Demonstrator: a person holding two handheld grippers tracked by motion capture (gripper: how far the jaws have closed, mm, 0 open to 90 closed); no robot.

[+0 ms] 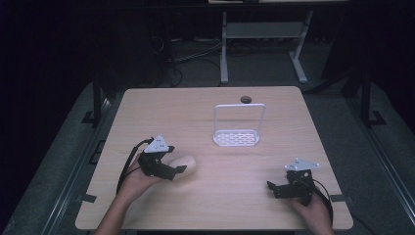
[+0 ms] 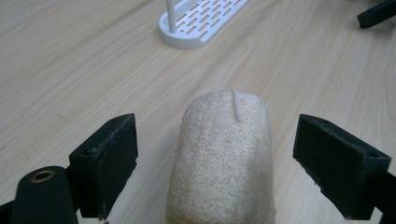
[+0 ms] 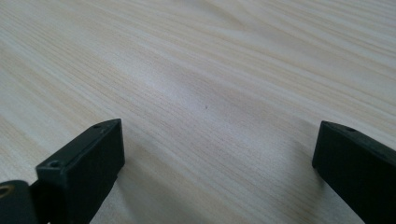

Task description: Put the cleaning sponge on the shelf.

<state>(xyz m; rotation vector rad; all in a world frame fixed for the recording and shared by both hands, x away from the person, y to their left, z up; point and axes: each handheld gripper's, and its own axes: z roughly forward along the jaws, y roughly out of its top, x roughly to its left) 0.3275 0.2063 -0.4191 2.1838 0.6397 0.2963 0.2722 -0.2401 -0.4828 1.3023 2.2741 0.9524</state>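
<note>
Rough, fibrous loofah [image 2: 222, 158] lies on matt pale wood-grain table [image 3: 224, 70], smooth white slotted plastic rack [image 2: 201, 23] beyond, matt black pads [image 2: 109, 161].

tool [image 2: 212, 163] jaws wide apart astride the loofah [image 2: 222, 158].

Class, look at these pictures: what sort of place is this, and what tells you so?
Probably a lab or recording workspace: a bare wooden table, dark surroundings with cables on the floor, and a camera-carrying left gripper and right gripper.

desk [image 1: 210, 196]: pale wood, fine streaky grain
loofah sponge [image 2: 222, 158]: beige-tan, rough porous texture
rack [image 1: 236, 138]: white, slotted base
left claw [image 2: 217, 161]: black
right claw [image 3: 215, 158]: black
floor [image 1: 372, 161]: dark grey
</note>
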